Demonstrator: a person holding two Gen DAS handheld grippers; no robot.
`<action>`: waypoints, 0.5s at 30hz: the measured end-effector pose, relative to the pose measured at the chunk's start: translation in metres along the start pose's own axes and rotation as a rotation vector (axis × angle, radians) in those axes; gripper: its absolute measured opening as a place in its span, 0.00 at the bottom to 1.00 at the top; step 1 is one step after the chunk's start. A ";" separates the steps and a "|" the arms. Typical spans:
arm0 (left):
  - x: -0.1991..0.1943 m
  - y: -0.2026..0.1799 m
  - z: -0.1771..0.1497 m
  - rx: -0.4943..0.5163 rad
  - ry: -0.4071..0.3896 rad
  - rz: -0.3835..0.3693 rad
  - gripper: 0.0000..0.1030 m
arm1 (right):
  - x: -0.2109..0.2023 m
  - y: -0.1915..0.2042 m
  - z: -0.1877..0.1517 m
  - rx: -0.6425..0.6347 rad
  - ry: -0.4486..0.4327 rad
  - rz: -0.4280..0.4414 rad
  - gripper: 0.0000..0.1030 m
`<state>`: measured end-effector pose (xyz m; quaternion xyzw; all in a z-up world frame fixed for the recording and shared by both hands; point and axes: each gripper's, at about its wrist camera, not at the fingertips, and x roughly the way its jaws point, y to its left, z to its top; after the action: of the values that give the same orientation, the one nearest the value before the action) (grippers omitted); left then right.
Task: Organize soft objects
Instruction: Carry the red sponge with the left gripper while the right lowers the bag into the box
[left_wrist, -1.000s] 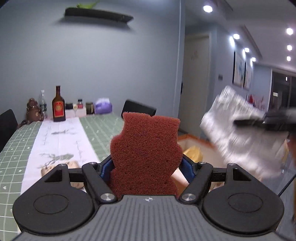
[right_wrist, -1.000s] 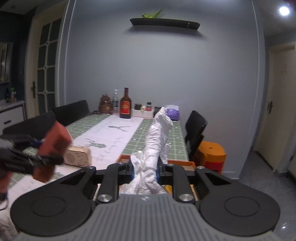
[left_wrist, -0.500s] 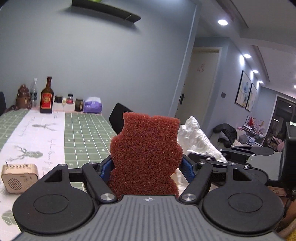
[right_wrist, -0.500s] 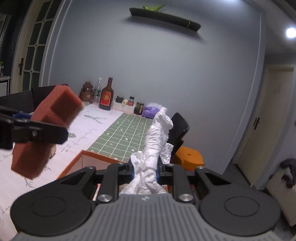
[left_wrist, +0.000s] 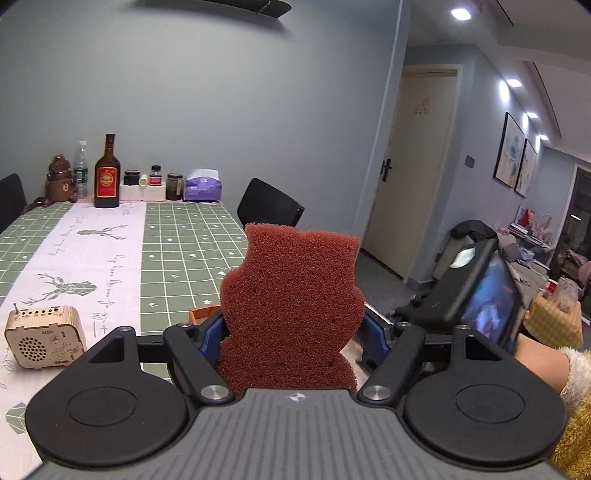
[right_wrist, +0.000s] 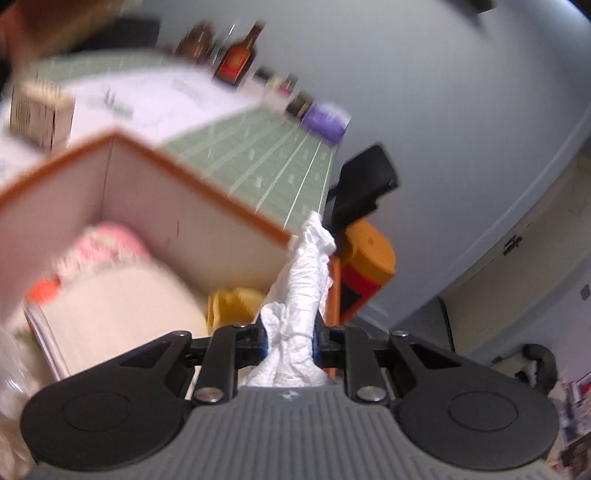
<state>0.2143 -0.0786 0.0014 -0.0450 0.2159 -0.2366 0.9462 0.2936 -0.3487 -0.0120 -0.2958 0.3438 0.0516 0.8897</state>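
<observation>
Soft things fill an orange-rimmed box (right_wrist: 192, 206) with pale inner walls, seen blurred in the right wrist view: a broad cream cushion-like piece (right_wrist: 122, 314), a pink and white fluffy item (right_wrist: 107, 247) behind it, and something yellow (right_wrist: 236, 306) in the near corner. The box stands at the near edge of the counter (left_wrist: 184, 251), which is covered with a green checked cloth and a white runner printed with deer.

At the far end of the counter, against the grey wall, stand a dark bottle with a red label (left_wrist: 107, 173), a clear plastic bottle (left_wrist: 80, 166), a brown figurine (left_wrist: 59, 179), several small jars (left_wrist: 151, 181) and a purple tissue box (left_wrist: 204, 184). A small wooden radio (left_wrist: 42, 336) sits on the runner near the left gripper. A black chair (left_wrist: 271, 206) stands beside the counter, and an orange stool (right_wrist: 369, 254) lies past the box.

A rust-red sponge (left_wrist: 291, 306) with a scalloped outline stands upright in the left gripper (left_wrist: 291, 332), whose jaws are spread wide yet pinch the sponge at both sides. The right gripper (right_wrist: 290, 339) has its jaws nearly together, pinching a twisted white cloth (right_wrist: 306, 284) that rises above the box's near right corner. In the left wrist view, a bare forearm in a fuzzy cuff (left_wrist: 546, 365) shows at the right.
</observation>
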 end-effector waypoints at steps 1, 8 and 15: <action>-0.001 -0.001 -0.001 0.001 -0.002 0.006 0.82 | 0.002 0.001 0.001 -0.007 0.008 0.017 0.18; -0.009 -0.005 -0.002 0.022 -0.004 0.029 0.82 | 0.033 0.006 0.005 -0.056 0.146 0.090 0.22; -0.023 0.004 -0.005 0.015 -0.012 0.060 0.82 | 0.023 0.015 0.011 -0.112 0.134 0.090 0.78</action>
<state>0.1953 -0.0647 0.0048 -0.0329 0.2096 -0.2096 0.9545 0.3125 -0.3328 -0.0276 -0.3319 0.4121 0.0908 0.8437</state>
